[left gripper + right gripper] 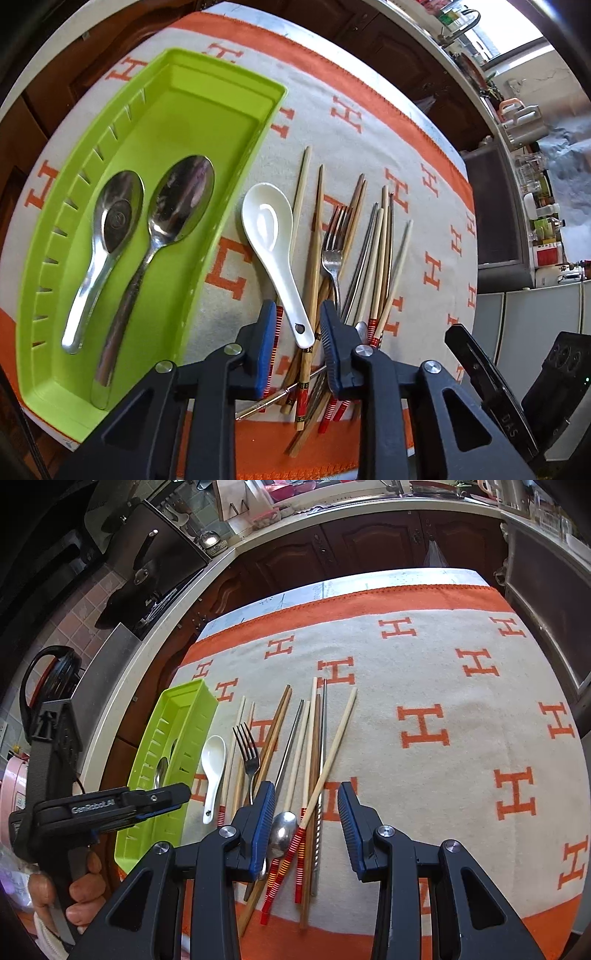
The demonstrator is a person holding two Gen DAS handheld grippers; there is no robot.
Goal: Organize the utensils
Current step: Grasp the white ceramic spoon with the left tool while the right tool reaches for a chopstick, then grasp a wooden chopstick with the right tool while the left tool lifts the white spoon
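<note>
A green tray point(207, 85) lies on the left and holds two metal spoons point(110, 236). A white ceramic spoon point(275, 251) lies beside it on the cloth. My left gripper point(298, 325) is open, its fingers on either side of the white spoon's handle end. A fork point(332, 243) and several chopsticks point(376, 254) lie in a loose pile to the right. My right gripper point(306, 808) is open above the chopsticks point(314, 753) and a metal spoon point(282, 830). The tray point(184, 716), white spoon point(213, 764) and fork point(248, 753) show at its left.
The table wears an orange and cream cloth point(443, 701) with H marks. Dark wooden cabinets point(369, 542) and a counter point(332, 506) stand behind. The left gripper's body point(110, 808) and the hand that holds it show at the left of the right wrist view.
</note>
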